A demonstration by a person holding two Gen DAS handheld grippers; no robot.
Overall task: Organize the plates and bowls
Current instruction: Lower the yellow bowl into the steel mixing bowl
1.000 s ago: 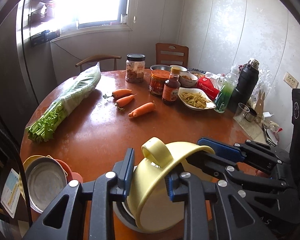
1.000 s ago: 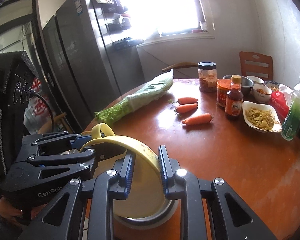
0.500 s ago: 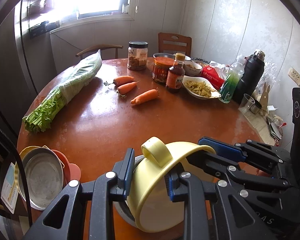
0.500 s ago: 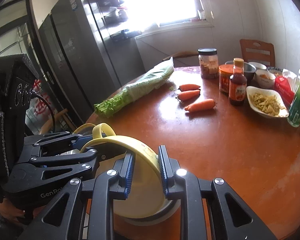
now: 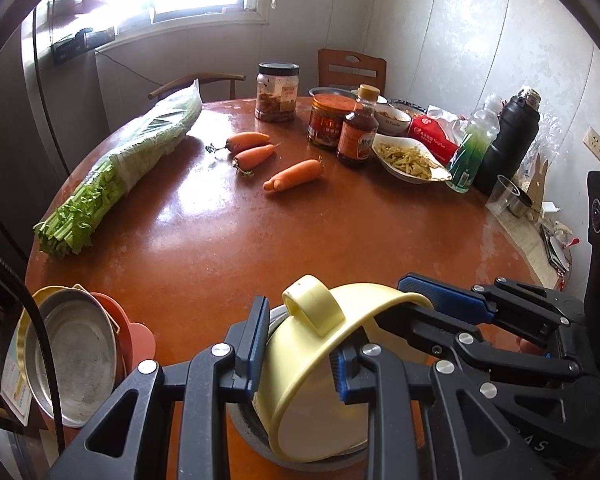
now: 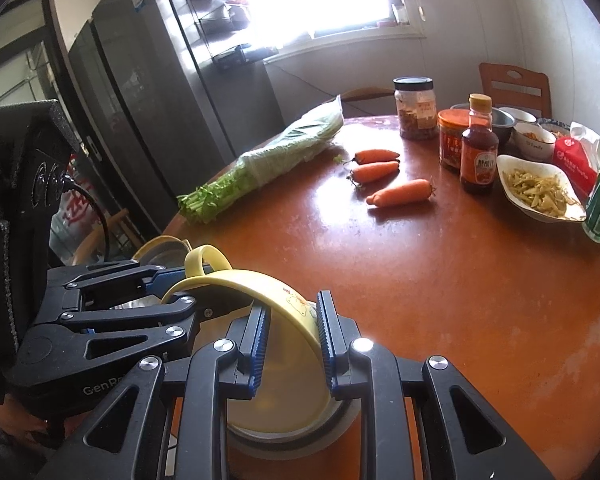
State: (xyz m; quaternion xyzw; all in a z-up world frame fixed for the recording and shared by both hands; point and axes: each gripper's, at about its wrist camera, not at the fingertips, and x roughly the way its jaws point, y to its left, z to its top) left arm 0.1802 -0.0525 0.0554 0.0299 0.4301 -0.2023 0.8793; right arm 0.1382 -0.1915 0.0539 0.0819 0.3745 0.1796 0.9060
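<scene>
Evidently little has shifted beyond the view tilting: both the left tongs (image 5: 298, 346) and right tongs (image 6: 293, 346) stay clamped on the yellow bowl (image 5: 320, 380), tipped between them over a steel dish (image 6: 300, 438) on the worktop (image 5: 300, 232), so nesting looks unfinished.

Ahead of us the round reddish-brown worktop (image 5: 300, 236) lies bare through its middle. Three orange carrots (image 5: 274, 160) block the far centre, a long bagged bunch of green celery (image 5: 124, 168) lines the left edge, and jars, sauce bottles and dishes (image 5: 364, 128) crowd the far right. A stack of metal and coloured plates (image 5: 72, 356) fills the near-left edge.
</scene>
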